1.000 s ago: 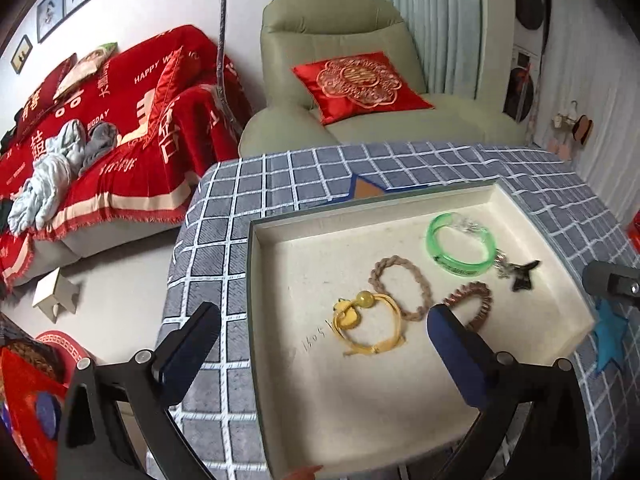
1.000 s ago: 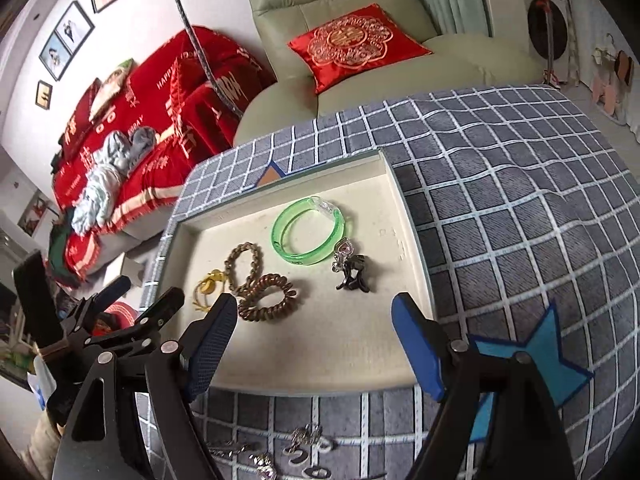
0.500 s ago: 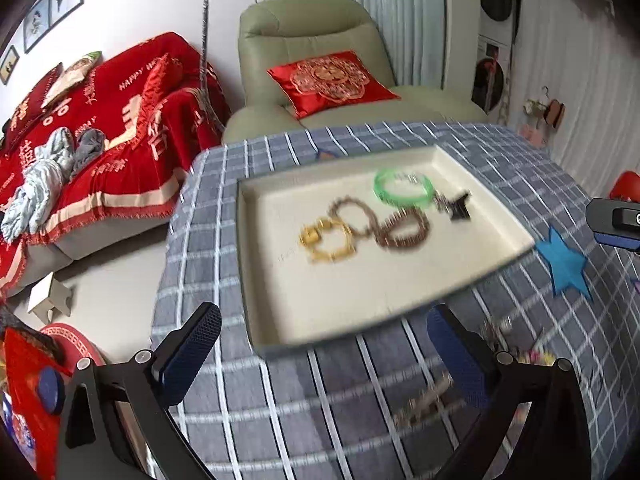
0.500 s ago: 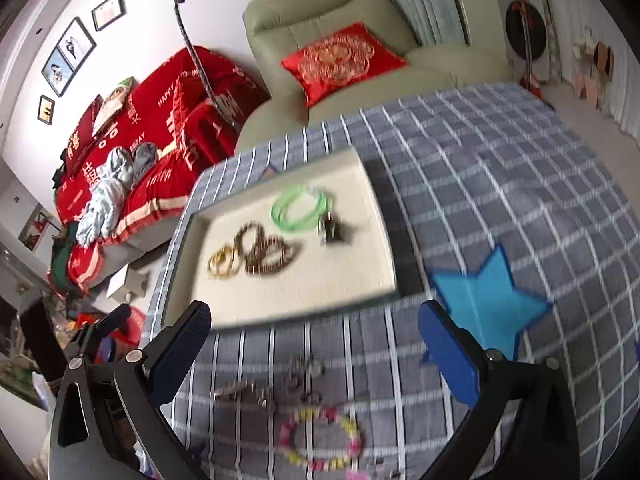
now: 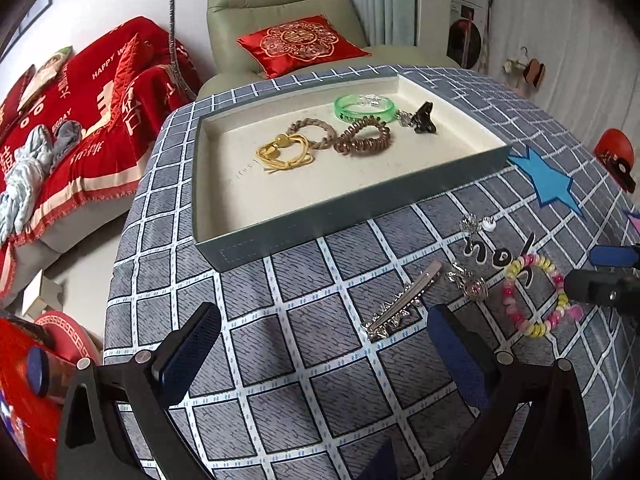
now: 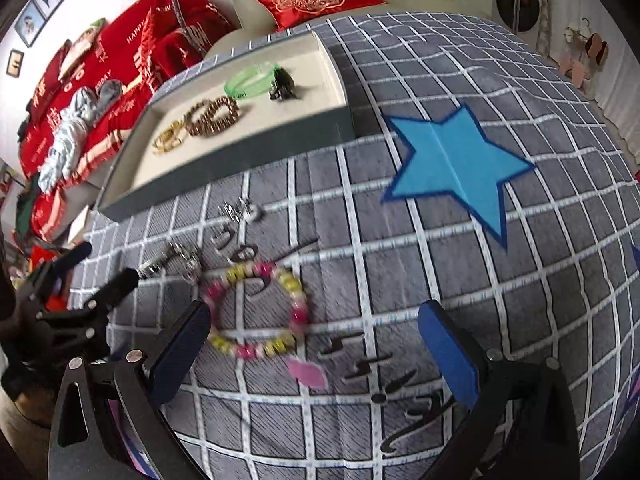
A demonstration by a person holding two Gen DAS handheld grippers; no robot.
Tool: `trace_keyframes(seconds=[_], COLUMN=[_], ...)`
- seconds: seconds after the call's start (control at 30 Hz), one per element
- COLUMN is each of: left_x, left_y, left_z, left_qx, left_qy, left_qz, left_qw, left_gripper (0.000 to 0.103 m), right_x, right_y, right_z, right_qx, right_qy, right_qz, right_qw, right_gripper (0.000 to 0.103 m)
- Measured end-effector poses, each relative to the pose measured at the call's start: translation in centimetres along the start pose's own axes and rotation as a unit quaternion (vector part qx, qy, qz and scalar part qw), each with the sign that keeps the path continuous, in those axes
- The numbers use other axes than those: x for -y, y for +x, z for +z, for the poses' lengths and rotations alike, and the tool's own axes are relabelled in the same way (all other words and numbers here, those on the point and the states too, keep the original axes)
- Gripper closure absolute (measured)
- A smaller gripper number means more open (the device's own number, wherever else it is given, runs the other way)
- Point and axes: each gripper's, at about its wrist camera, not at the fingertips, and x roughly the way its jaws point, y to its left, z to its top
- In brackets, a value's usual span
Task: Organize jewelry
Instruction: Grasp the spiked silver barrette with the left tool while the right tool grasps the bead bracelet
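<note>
A shallow cream-lined tray [image 5: 340,216] [image 6: 224,176] on the checked tablecloth holds a green bangle [image 5: 364,107], a brown coil tie [image 5: 362,138], a braided tie, a yellow cord bracelet [image 5: 282,152] and a black clip [image 5: 424,118]. In front of the tray lie a silver spiked hair clip [image 5: 404,302], small silver charms [image 5: 466,280] and a pink-and-yellow bead bracelet [image 5: 534,296] [image 6: 256,308]. My left gripper [image 5: 320,350] is open over bare cloth left of the hair clip. My right gripper [image 6: 312,338] stands wide open, its left finger beside the bead bracelet.
A blue star [image 6: 452,168] and dark lettering are printed on the cloth right of the tray. Beyond the table stand a beige armchair with a red cushion [image 5: 300,42] and a red-covered sofa [image 5: 80,120]. The table edge falls away at the left.
Both grippers have drawn back from above the tray towards the near side of the table and sunk lower. The loose jewelry on the cloth has come into view.
</note>
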Motion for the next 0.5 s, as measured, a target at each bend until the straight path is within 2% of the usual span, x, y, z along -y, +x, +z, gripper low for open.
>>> trace_keyframes(seconds=[0.43,0.5], left_x=[0.9,1.1], left_y=[1.0,1.4], left_z=[0.1,0.1], left_qx=[-0.006,-0.011], left_qy=[0.028,0.034], left_qz=[0.014,0.011], left_qw=[0.9995,0.9993], left_gripper=[0.000,0.000], right_x=[-0.8,-0.9], right_y=[0.4,0.5], right_z=[-0.4,-0.4], right_qx=[0.000,-0.002], right_qy=[-0.009,-0.011], right_qz=[-0.040,-0.043], right_qw=[0.999,0.999], right_gripper=[0.000,0.003])
